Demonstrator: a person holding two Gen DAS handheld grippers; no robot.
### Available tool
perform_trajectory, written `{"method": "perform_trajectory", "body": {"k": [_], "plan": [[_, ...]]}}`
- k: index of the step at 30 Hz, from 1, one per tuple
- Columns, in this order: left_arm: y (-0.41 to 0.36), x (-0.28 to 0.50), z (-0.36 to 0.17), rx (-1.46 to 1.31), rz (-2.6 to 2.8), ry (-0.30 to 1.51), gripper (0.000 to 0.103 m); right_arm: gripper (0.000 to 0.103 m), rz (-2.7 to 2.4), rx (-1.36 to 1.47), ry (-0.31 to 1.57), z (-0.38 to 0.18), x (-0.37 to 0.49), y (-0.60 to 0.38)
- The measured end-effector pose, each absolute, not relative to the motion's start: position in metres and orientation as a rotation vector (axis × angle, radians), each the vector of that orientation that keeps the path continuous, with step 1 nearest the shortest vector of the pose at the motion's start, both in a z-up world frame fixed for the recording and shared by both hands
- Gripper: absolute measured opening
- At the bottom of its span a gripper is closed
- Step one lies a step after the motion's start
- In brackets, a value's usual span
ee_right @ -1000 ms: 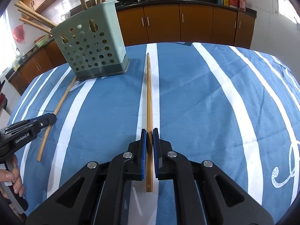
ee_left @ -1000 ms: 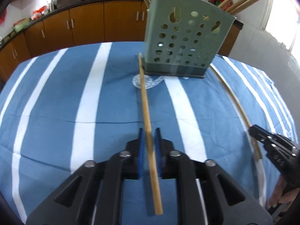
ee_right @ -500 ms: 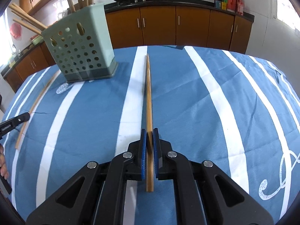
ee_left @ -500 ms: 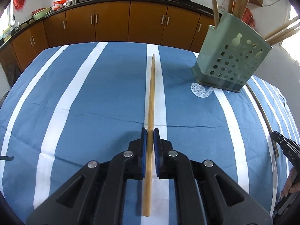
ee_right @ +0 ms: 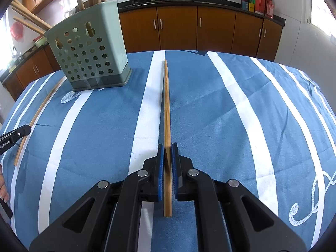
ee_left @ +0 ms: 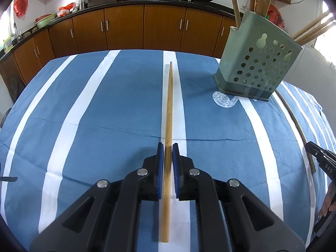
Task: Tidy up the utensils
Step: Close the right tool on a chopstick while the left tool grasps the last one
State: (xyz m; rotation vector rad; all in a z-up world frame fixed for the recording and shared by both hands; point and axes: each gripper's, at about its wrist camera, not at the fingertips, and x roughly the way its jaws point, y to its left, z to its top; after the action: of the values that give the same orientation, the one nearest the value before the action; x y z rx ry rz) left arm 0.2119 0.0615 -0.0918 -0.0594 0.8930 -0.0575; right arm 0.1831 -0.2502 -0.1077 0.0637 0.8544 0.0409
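Wooden chopstick (ee_left: 168,113) clamped in left tool (ee_left: 167,157), another chopstick (ee_right: 166,109) in right tool (ee_right: 166,157), tips pointing forward

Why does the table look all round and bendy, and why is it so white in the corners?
Left wrist view: the fisheye lens bows the striped tablecloth and curves the cabinets; window glare whitens the right edge. Right wrist view: same bulge; daylight washes out the left, behind the green holder. Both show dark rounded corners; the chopsticks stay sharp.

The chopstick (ee_left: 168,113) looks like smooth pale wood; the holder (ee_left: 256,63) is matt green perforated plastic; the striped tablecloth (ee_left: 105,115) is soft woven cloth.
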Motion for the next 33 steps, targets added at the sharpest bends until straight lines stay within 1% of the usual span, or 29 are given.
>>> {"method": "perform_trajectory", "body": {"k": [33], "plan": [[0.0647, 0.2128, -0.0924, -0.091, -0.070, 0.892, 0.011, 0.008, 0.042, 0.078, 0.854, -0.1080, 0.1823, -0.2511]]}}
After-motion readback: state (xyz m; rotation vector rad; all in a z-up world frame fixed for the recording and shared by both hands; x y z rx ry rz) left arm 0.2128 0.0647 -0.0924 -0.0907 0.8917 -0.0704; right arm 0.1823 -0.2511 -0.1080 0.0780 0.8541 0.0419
